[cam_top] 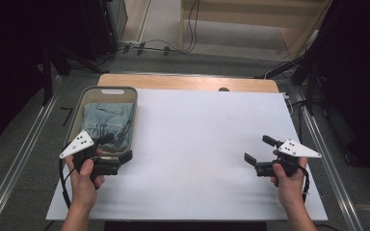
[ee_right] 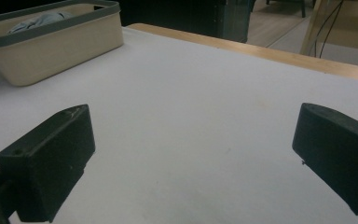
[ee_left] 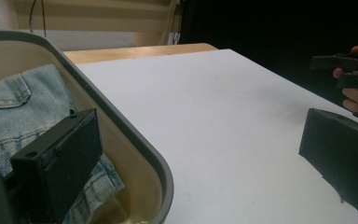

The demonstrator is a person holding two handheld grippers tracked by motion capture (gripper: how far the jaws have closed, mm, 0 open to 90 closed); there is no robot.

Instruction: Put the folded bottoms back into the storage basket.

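The left tool point(cam_top: 117, 148) hangs wide open astride the basket's point(cam_top: 131, 126) near rim, one jaw over the folded jeans point(cam_top: 107, 123) inside; it grips nothing. The right tool point(cam_top: 260, 150), also wide open and empty, hovers over the white table point(cam_top: 197, 144), well apart.

A white sheet point(cam_top: 207, 154) covers the wooden table point(cam_top: 188, 82). Grey floor point(cam_top: 24, 144) surrounds it; black cables point(cam_top: 173, 48) trail at the far side, beside dark curtains point(cam_top: 9, 57).
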